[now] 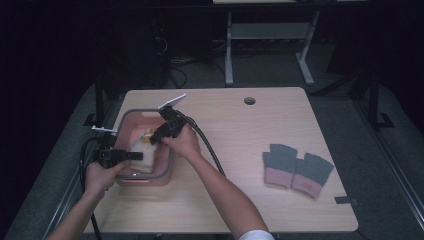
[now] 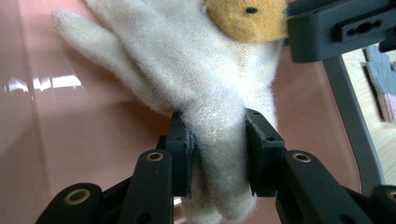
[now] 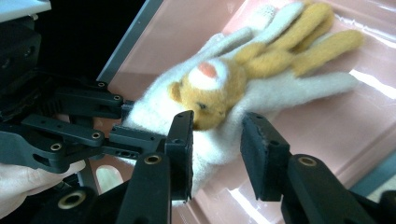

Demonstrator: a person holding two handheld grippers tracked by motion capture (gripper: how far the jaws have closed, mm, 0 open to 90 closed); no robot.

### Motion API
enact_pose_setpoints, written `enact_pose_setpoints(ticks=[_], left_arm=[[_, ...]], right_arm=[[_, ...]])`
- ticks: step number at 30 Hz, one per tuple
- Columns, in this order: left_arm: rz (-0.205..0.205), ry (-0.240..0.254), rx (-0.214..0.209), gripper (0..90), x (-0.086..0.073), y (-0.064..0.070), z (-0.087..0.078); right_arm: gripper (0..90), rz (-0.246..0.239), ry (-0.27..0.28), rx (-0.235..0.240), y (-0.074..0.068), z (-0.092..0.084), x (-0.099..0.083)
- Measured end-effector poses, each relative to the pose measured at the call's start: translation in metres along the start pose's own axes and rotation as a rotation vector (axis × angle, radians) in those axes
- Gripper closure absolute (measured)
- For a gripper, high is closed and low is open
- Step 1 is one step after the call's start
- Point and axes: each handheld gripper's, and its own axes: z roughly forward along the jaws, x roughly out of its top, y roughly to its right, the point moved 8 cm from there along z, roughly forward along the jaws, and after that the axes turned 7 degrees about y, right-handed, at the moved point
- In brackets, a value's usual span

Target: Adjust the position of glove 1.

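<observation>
The step in hand looks like placing the fluffy cream-white knitted glove with an orange animal face [image 3: 210, 93] into the pink plastic basket with a grey rim [image 1: 165, 172] on the wooden desk [image 1: 240, 150]. The left gripper [image 2: 217, 149] has its fingers clamped tight on the glove's cuff, inside the basket. The right gripper [image 3: 215, 144] has its fingers parted, pads clear of the wool with the face just beyond them; next, probably, the left lets go too.
</observation>
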Motion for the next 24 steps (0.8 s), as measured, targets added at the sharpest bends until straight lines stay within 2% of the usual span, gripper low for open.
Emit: enact_pose_setpoints(ticks=[2, 4, 7, 10, 12, 13, 17, 19, 22, 24], left_arm=[[-0.007, -0.016, -0.005, 65.6, -0.003, -0.001, 0.000], [-0.022, -0.037, 0.002, 64.0, -0.008, -0.005, 0.001], [-0.024, -0.039, 0.005, 59.0, -0.011, -0.007, 0.000], [0.000, -0.031, 0.013, 57.1, -0.009, -0.006, -0.003], [0.007, -0.011, 0.020, 55.0, -0.005, -0.003, -0.009], [0.018, 0.000, 0.024, 53.4, -0.002, -0.002, -0.012], [0.046, 0.037, 0.034, 53.6, 0.008, 0.004, -0.022], [0.074, 0.017, 0.040, 57.8, 0.009, 0.005, -0.022], [0.078, -0.013, 0.045, 60.1, 0.006, 0.005, -0.016], [0.104, -0.047, 0.071, 60.1, 0.003, 0.002, -0.011]], right_arm=[[63.4, 0.010, 0.014, 0.000, 0.000, -0.003, 0.001], [63.4, 0.029, 0.014, 0.024, -0.002, -0.006, 0.002], [63.5, 0.023, 0.011, 0.028, -0.001, -0.008, 0.000], [63.5, 0.023, 0.020, 0.036, -0.001, -0.010, 0.000], [63.6, 0.036, 0.022, 0.039, -0.002, -0.012, -0.001], [63.6, 0.028, 0.025, 0.040, -0.001, -0.013, -0.001], [63.9, 0.029, 0.040, 0.048, -0.002, -0.017, -0.002], [64.1, 0.024, 0.045, 0.053, -0.002, -0.020, -0.002], [64.3, 0.024, 0.052, 0.054, -0.003, -0.023, -0.002], [64.3, 0.023, 0.060, 0.063, -0.003, -0.026, -0.003]])
